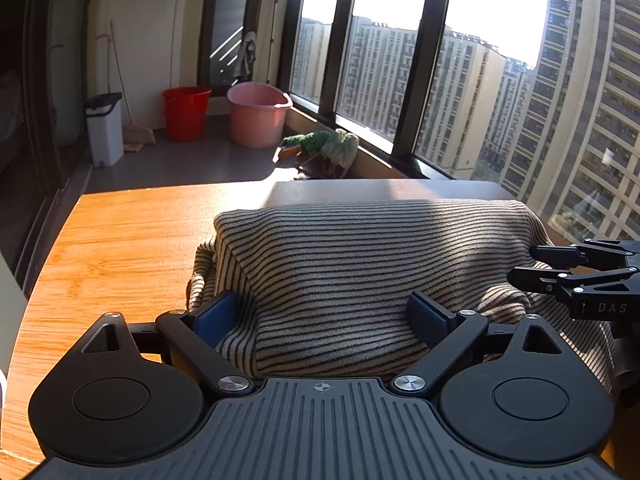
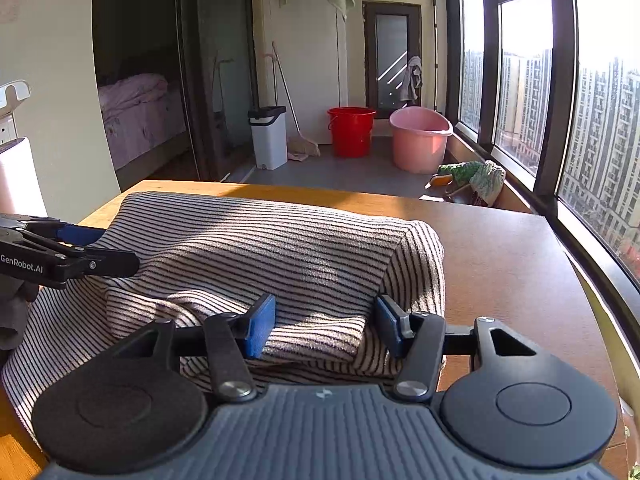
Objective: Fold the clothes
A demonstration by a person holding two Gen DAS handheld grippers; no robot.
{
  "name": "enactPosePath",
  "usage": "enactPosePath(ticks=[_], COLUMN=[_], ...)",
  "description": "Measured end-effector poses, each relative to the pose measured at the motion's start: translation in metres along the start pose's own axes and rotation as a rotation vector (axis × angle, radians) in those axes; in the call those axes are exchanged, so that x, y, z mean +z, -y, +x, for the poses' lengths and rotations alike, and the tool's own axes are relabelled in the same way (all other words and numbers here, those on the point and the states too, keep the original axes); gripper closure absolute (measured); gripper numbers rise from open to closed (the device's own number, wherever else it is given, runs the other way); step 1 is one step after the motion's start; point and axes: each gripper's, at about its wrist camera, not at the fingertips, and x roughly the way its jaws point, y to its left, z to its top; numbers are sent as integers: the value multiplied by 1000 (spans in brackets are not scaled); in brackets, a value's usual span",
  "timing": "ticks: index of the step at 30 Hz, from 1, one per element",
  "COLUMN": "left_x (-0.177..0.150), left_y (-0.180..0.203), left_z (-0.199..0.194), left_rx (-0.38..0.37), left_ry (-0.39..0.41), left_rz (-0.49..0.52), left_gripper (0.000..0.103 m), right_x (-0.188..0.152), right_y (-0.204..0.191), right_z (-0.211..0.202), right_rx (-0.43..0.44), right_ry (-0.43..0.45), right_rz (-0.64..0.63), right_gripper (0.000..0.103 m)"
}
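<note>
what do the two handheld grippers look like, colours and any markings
Both are matte black linkage grippers with blue pads on the fingertips, silver pivot screws, two round black housings and a ribbed grey body. The left gripper reads "GenRobot.AI" in white on its side in the right wrist view; the right gripper shows "DAS" in the left wrist view. No cables or sleeves show.

The folded garment [image 1: 360, 264] lies on the table [image 1: 120, 248], toward its window-side half. Beyond the table's far edge, two tubs [image 2: 418, 138] stand on the floor, a bin [image 2: 269, 136] left of them, possibly beside a broom.
</note>
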Motion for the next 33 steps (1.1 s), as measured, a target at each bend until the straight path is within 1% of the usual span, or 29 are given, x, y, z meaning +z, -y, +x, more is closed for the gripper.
enactPosePath(ticks=[6,9,10,13,14,16,19,21,23,24,25,26,27,29,31,32,33], left_x=[1,6,8,15,17,21,24,22,21,20,21,20,20,18,17,17,17], left_y=[-3,-8,-11,-32,-39,-48,-51,-46,-42,-41,-42,-43,-44,-45,-41,-38,-35], left_z=[0,-1,-5,-29,-34,-38,-26,-15,-7,-5,-3,-1,2,5,6,6,6], left_rx=[6,12,5,-88,-107,-121,-92,-72,-59,-51,-48,-47,-49,-56,-51,-48,-46], left_ry=[9,-1,-4,25,36,38,-14,-54,-67,-67,-67,-69,-75,-85,-82,-81,-81], left_rz=[-5,-39,-73,-257,-305,-366,-371,-355,-336,-328,-328,-337,-352,-372,-352,-335,-323], left_gripper=[5,5,5,4,4,3,3,3,3,3,3,3,3,3,4,8,20], right_x=[-5,-5,-5,-6,-6,-6,-7,-6,-4,-2,-1,0,0,1,-4,-7,-9], right_y=[-1,-3,-3,-2,-1,-1,-1,2,7,12,15,19,22,26,24,21,18], right_z=[-6,-6,-7,-7,-7,-8,-13,-26,-39,-45,-47,-49,-45,-35,-22,-18,-16], right_rx=[4,-1,-3,4,7,8,-7,-30,-68,-114,-149,-182,-177,-152,-112,-104,-99], right_ry=[16,16,17,18,19,20,46,82,120,137,142,145,119,57,-12,-21,-16], right_rz=[13,7,5,10,12,12,35,82,135,164,177,185,187,187,201,202,190], right_gripper=[48,48,48,47,46,45,45,45,44,37,33,27,24,24,21,21,21])
